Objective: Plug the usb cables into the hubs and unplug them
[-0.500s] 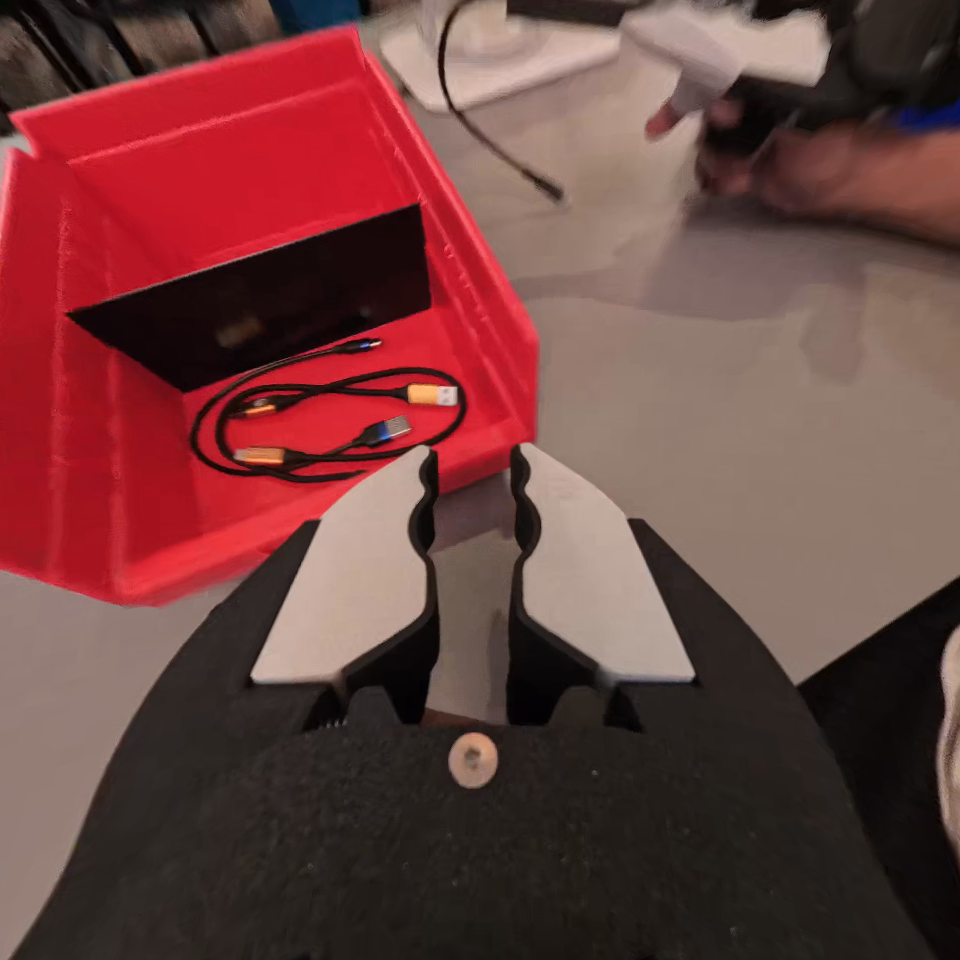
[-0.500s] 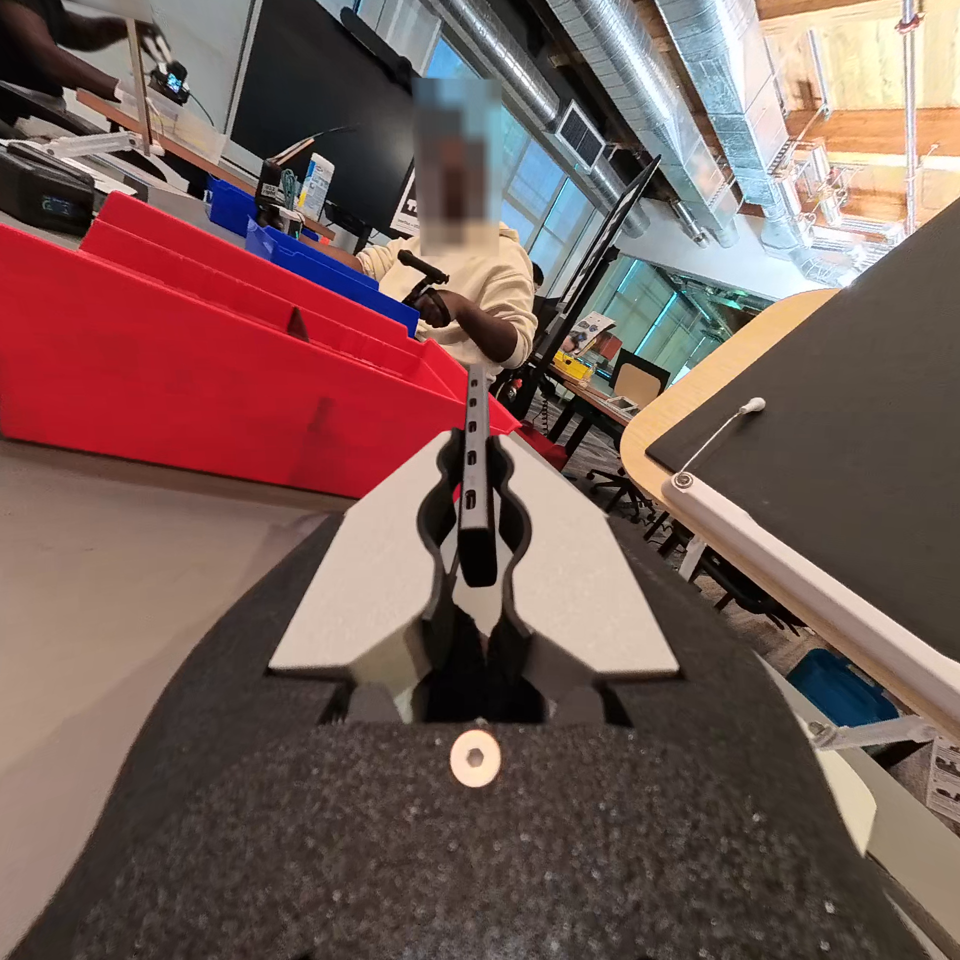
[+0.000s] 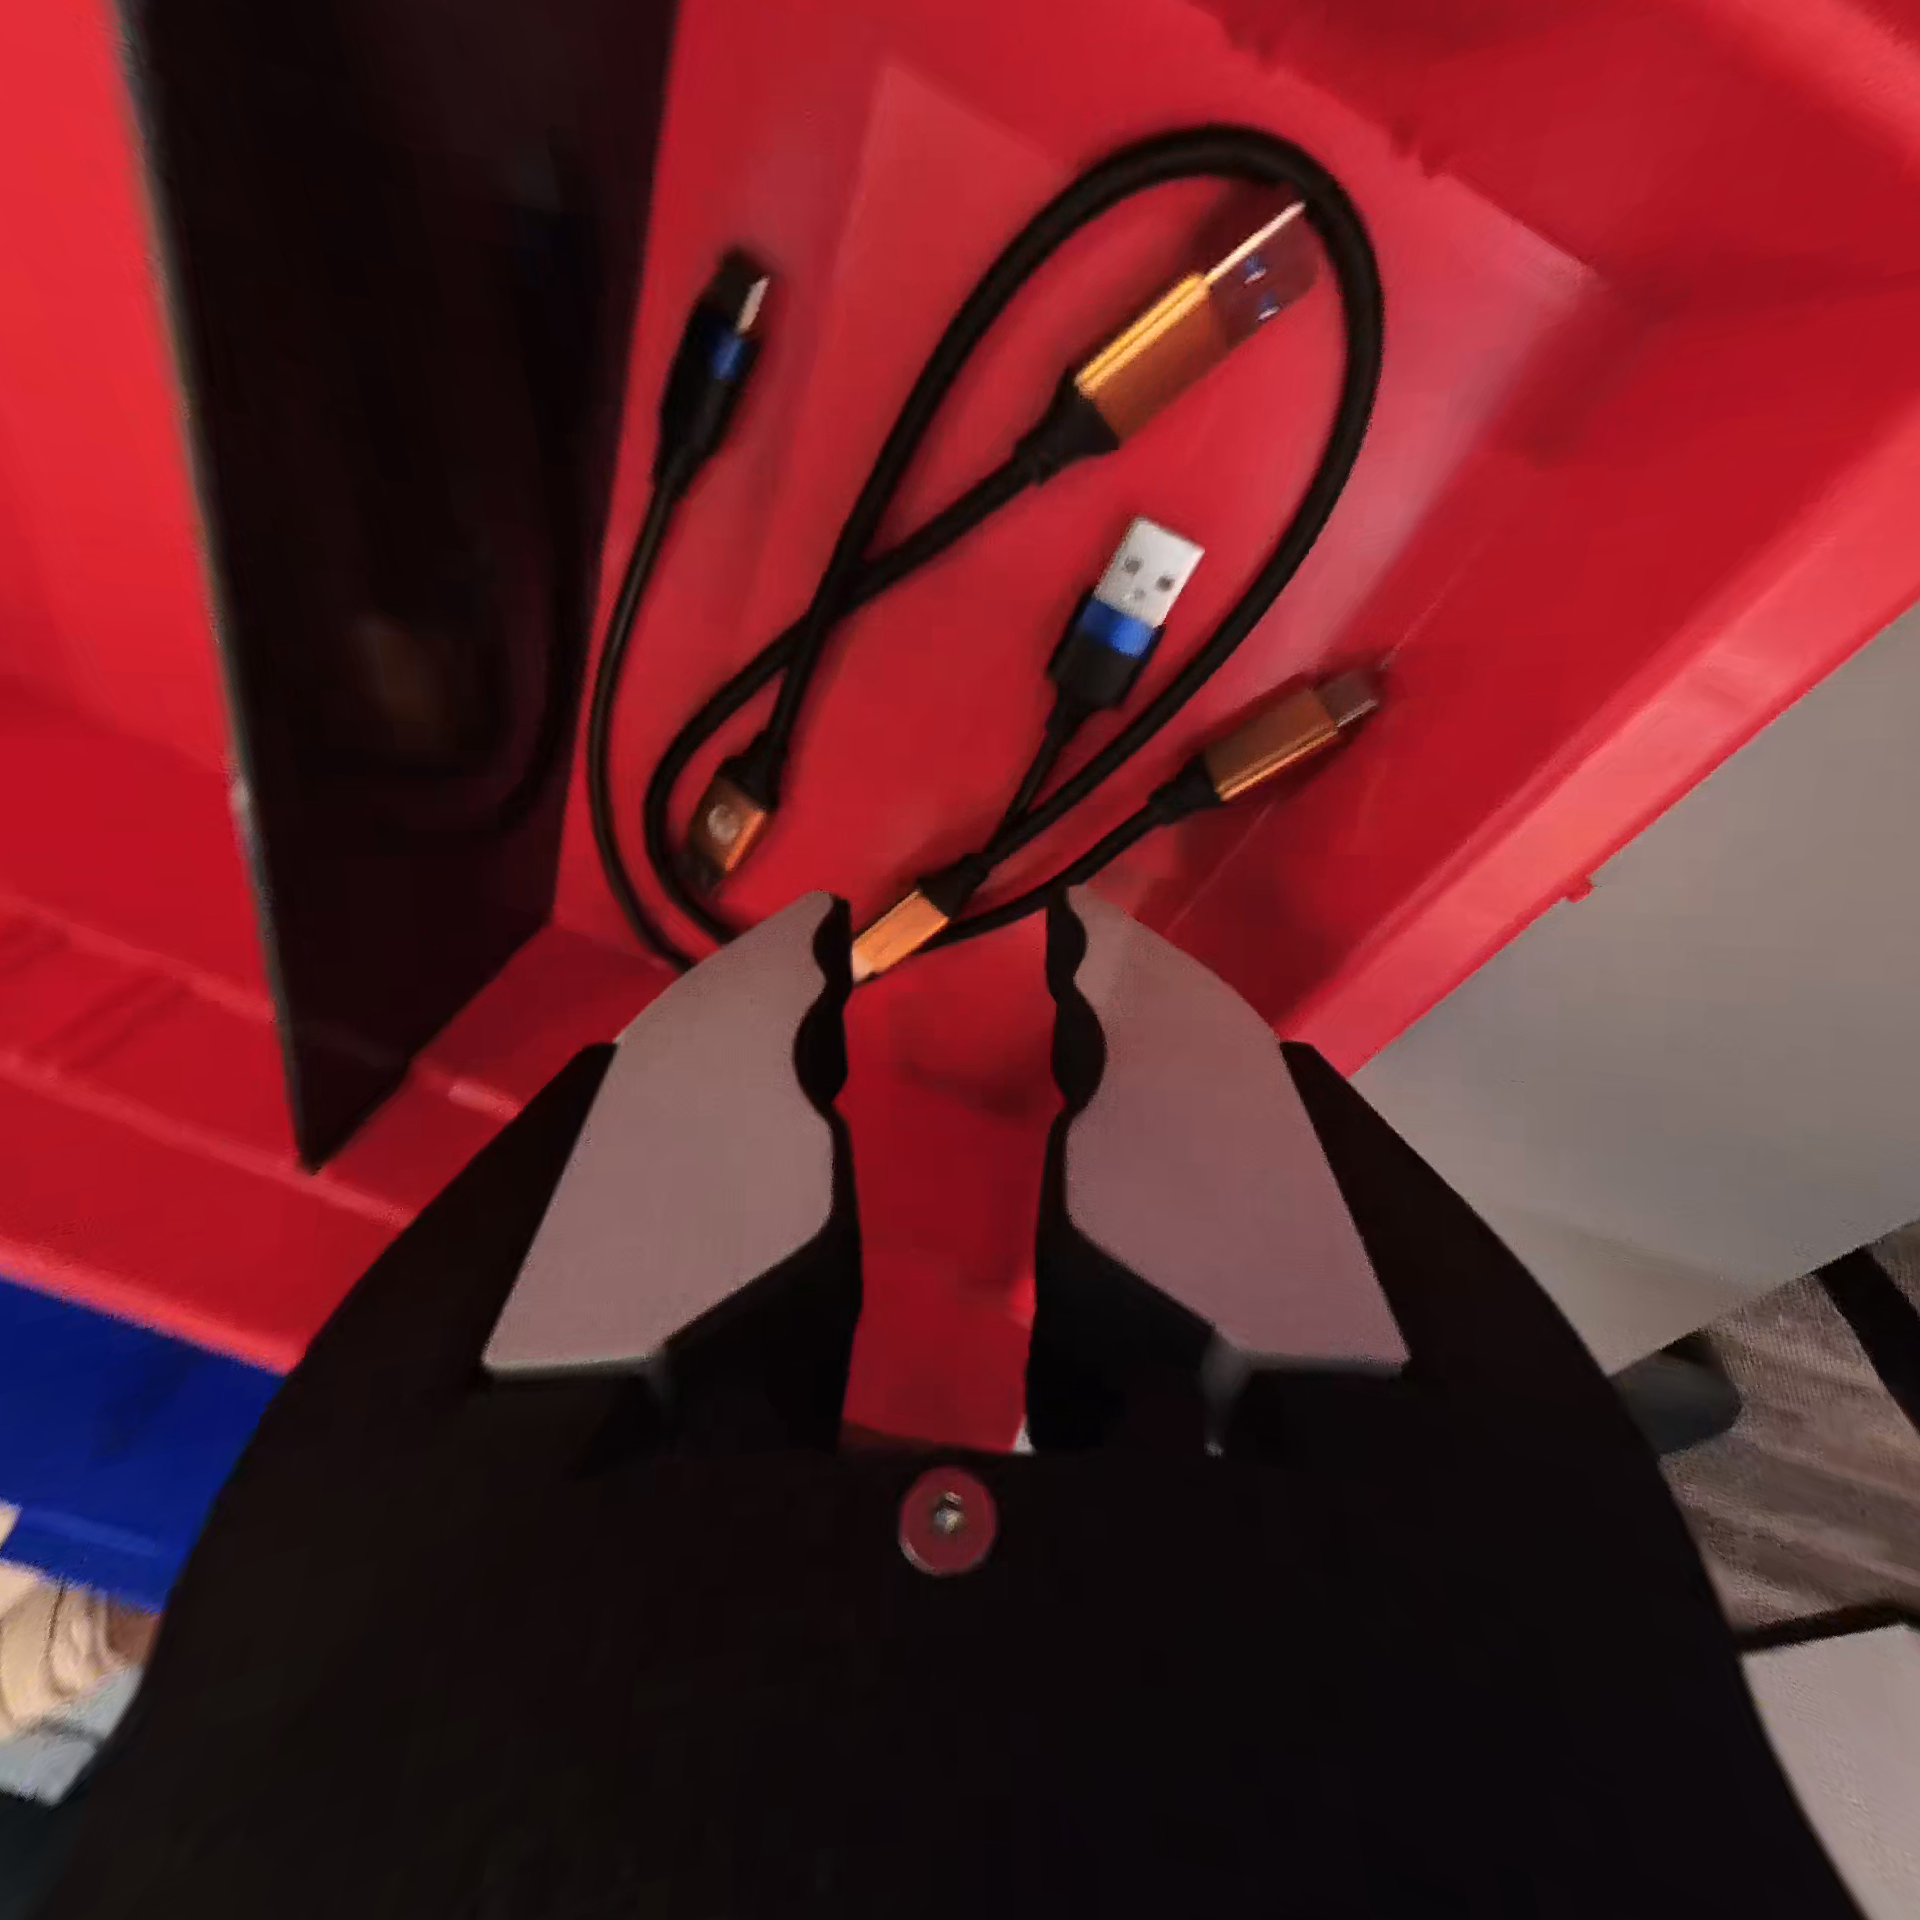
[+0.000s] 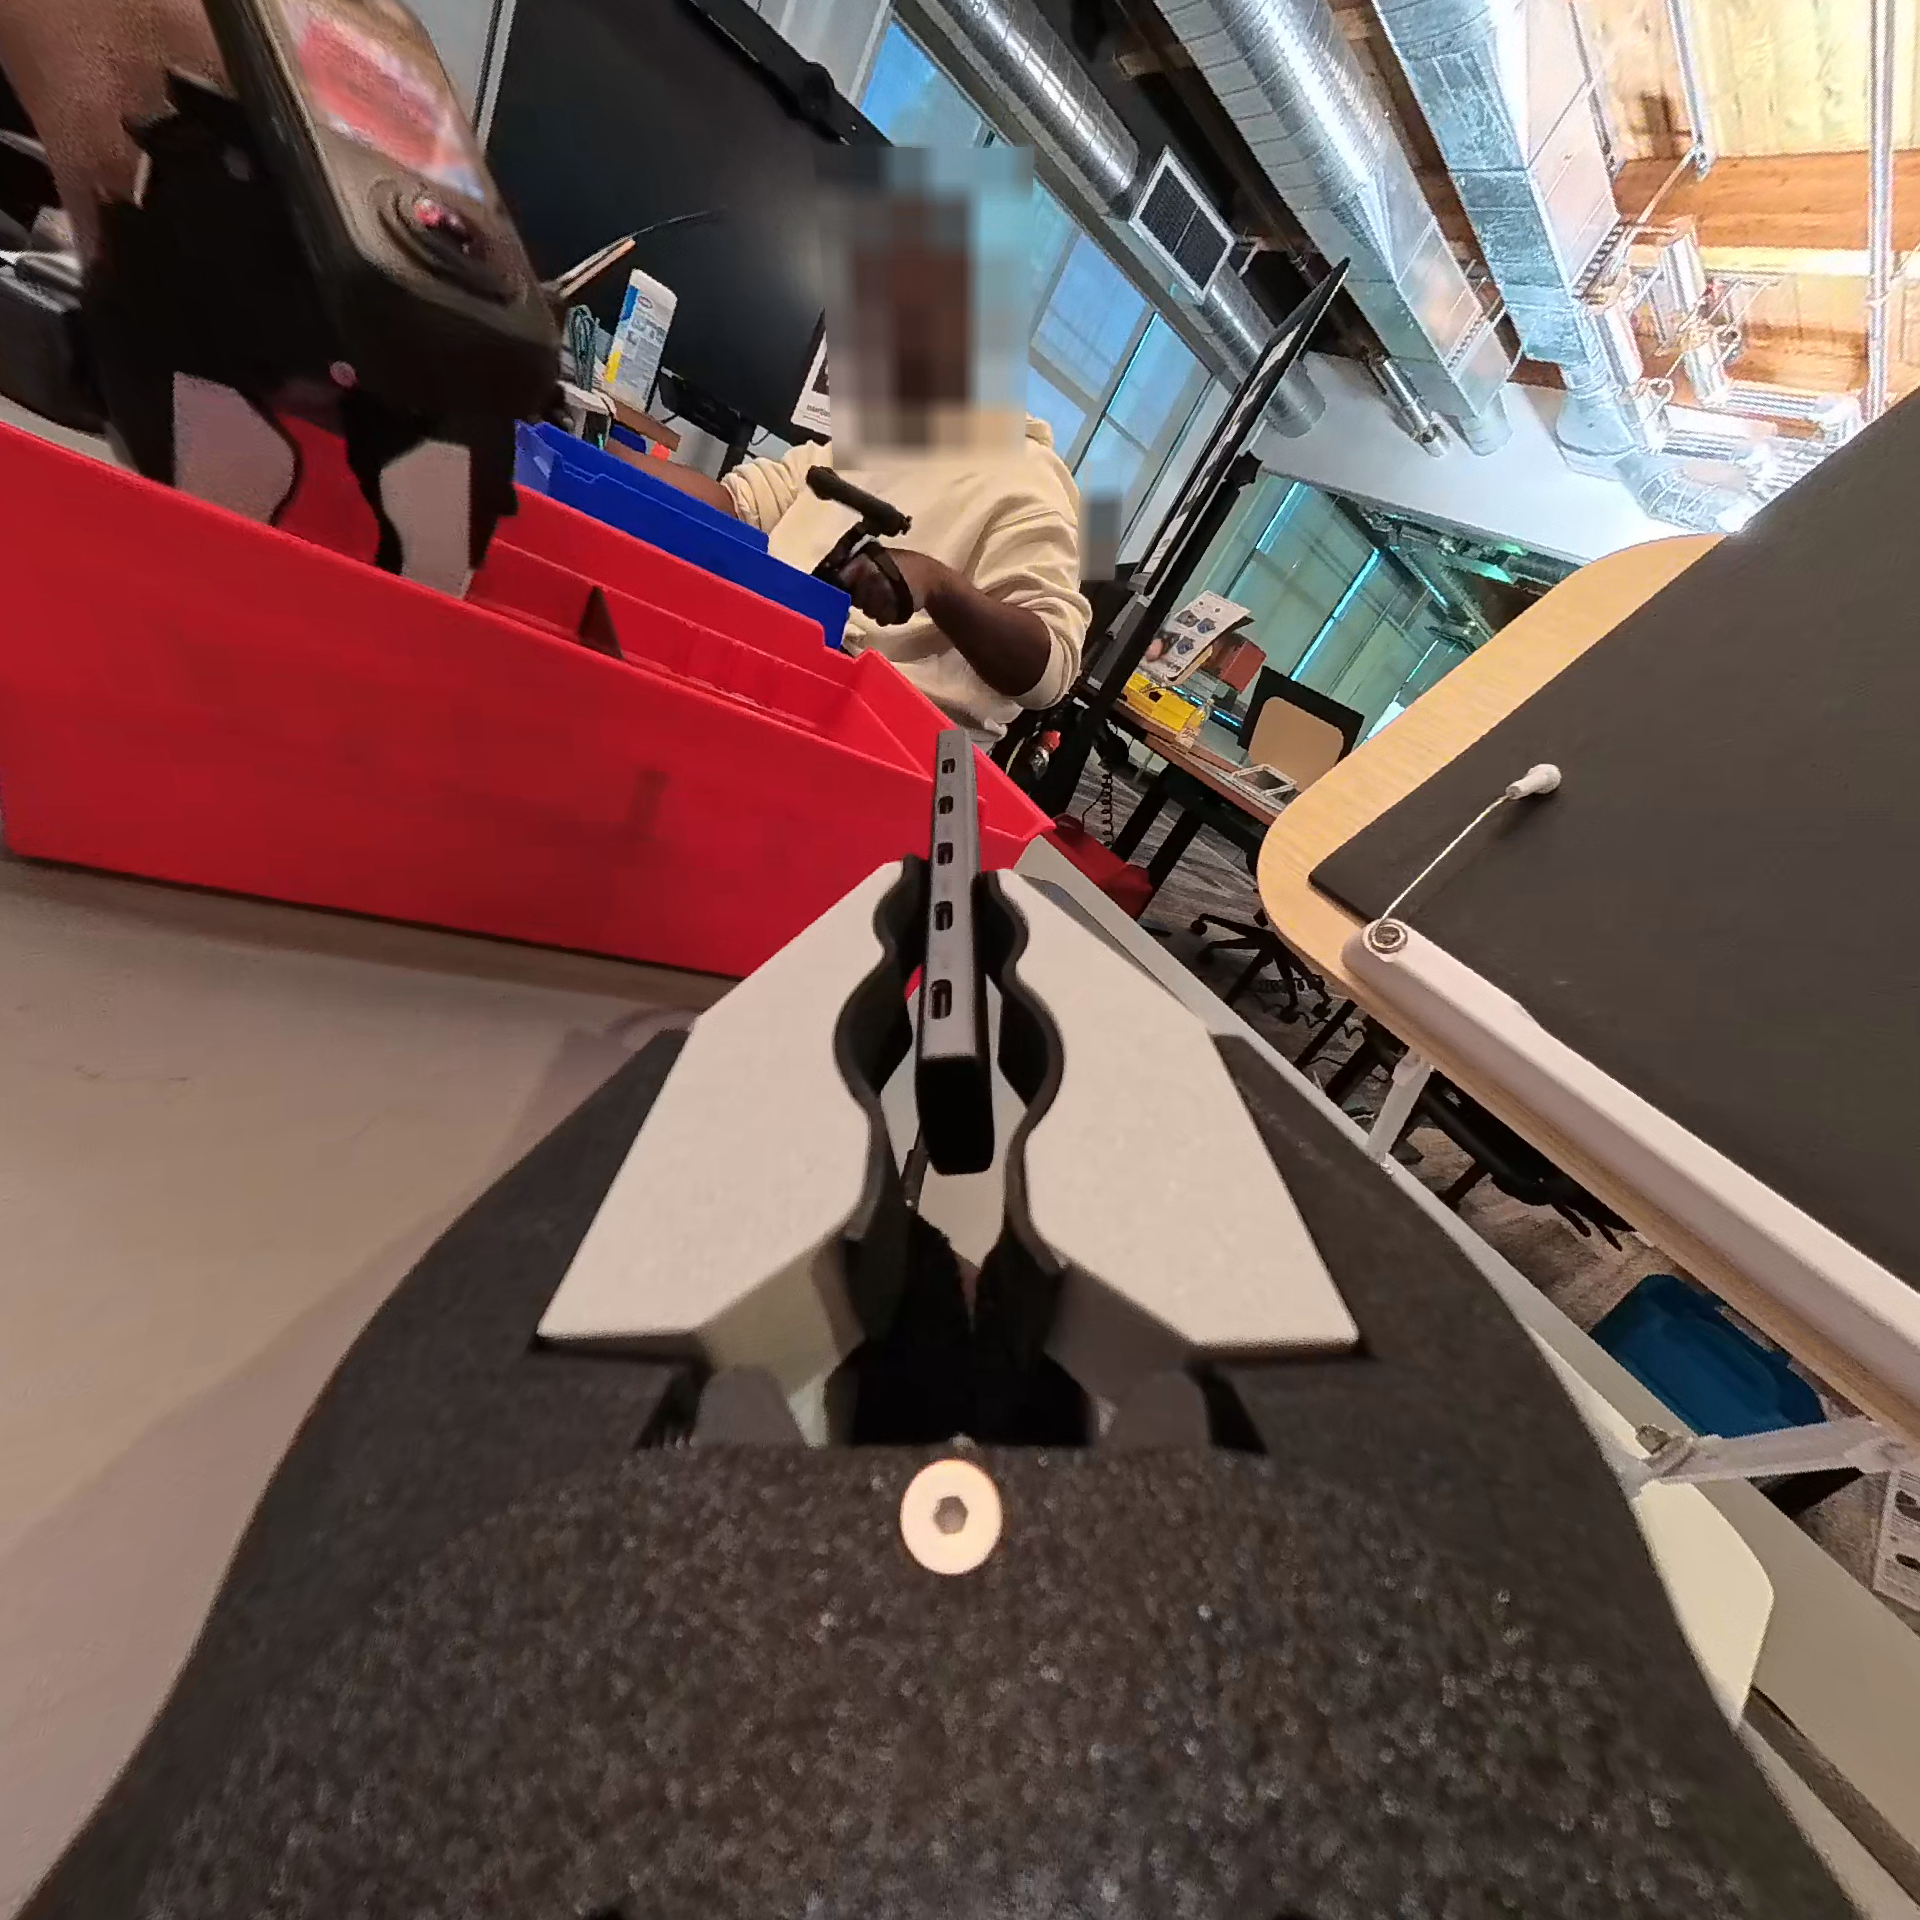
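My left gripper (image 3: 948,920), fingers apart, hangs over cables (image 3: 1049,582) in the red bin (image 3: 1558,644); none lifted. My right gripper (image 4: 948,904), beside the bin, clamps a port hub (image 4: 951,987).

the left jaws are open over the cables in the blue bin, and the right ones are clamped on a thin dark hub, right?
Not quite: the bin is red, as the left wrist view shows. The left gripper is open over the cables, and the right gripper is clamped on the thin dark hub.

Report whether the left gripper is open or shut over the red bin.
Open. The left gripper shows a clear gap between its fingertips, holding nothing; the red bin floor and an orange cable connector show through that gap.
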Motion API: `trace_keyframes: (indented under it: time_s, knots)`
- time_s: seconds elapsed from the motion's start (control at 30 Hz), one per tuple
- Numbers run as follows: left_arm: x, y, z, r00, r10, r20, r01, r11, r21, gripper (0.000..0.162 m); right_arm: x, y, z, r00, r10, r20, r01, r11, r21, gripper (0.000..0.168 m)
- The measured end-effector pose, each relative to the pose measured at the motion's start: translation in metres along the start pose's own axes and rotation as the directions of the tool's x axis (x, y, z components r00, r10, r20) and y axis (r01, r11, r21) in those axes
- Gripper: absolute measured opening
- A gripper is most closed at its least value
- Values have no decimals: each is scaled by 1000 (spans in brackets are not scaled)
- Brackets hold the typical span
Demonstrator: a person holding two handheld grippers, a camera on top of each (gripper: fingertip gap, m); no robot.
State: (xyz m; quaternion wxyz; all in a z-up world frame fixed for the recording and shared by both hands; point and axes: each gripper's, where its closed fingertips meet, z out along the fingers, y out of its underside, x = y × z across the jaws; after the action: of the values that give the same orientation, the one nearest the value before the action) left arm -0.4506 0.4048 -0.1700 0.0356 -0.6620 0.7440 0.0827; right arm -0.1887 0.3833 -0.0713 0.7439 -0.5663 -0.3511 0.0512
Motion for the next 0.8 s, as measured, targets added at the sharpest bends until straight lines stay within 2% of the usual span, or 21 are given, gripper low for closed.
trace_keyframes:
  time_s: [0.13,0.2,0.27,0.33,0.47,0.6,0.8]
  knots:
    - [4,6,18,997,56,-57,-60,996,-72,39,1,1,0,1000,15,3,-15,1000,-2,8]
    - [8,5,21,994,62,-95,-69,995,-67,35,1,1,0,1000,19,4,-19,1000,-4,8]
    - [8,4,22,993,45,-108,-53,996,-71,38,2,1,0,1000,19,1,-19,1000,-4,8]
    - [15,4,22,990,41,-132,-49,997,-63,21,1,1,0,1000,18,3,-18,1000,-2,8]
    - [16,6,19,991,115,-69,-120,991,-65,7,-1,1,0,1000,4,7,-4,1000,-2,8]
    - [11,10,8,993,116,13,-115,991,-67,6,-2,0,0,1000,-4,5,4,1000,-1,8]
    - [-6,10,-42,986,40,164,-42,999,8,6,1,0,-1,1000,0,-10,0,1000,0,8]
